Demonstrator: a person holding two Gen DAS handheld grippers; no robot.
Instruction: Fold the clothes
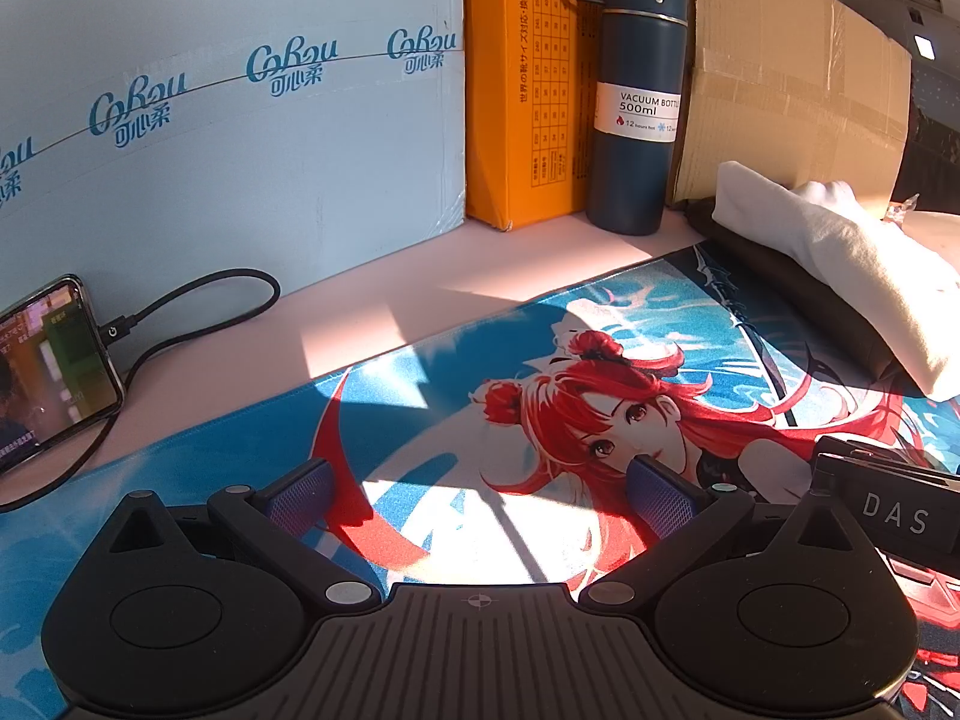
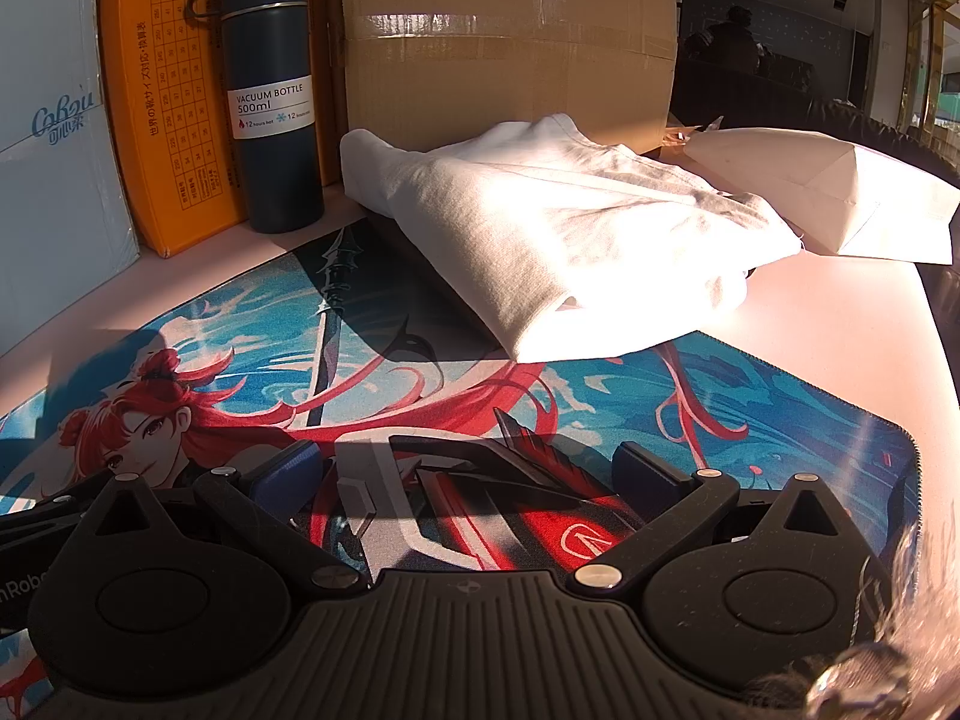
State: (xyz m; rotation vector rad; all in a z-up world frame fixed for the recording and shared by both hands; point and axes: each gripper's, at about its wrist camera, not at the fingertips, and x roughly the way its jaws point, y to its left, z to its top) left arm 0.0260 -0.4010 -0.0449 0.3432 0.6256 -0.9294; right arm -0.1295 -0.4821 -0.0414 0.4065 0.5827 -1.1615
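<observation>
Right wrist view shows the white garment (image 2: 564, 228) lying in a folded bundle at the far edge of the printed mat (image 2: 750, 396), on top of something dark, with a cardboard box (image 2: 504, 42) right behind it and a paper bag (image 2: 840, 192) just beside it. Your right gripper (image 2: 471, 474) hovers over the mat with its fingers wide and nothing between them; the left gripper (image 1: 480, 486) is the same, wide and empty, well apart from the cloth (image 1: 840, 276), which sits off to its right.

It looks like you are either about to fetch the bundle or have just set it down; the pictures do not settle which. If you are fetching it, bring the right fingers in low toward the near rolled edge, where the layers are thickest, and pinch through all of them so the bundle does not unroll. Bring the left gripper across to the far-left corner near the bottle (image 2: 270, 96) without knocking it. Pull the cloth onto the open mat before spreading it, away from the phone (image 1: 48, 372) and its cable (image 1: 198, 300).
</observation>
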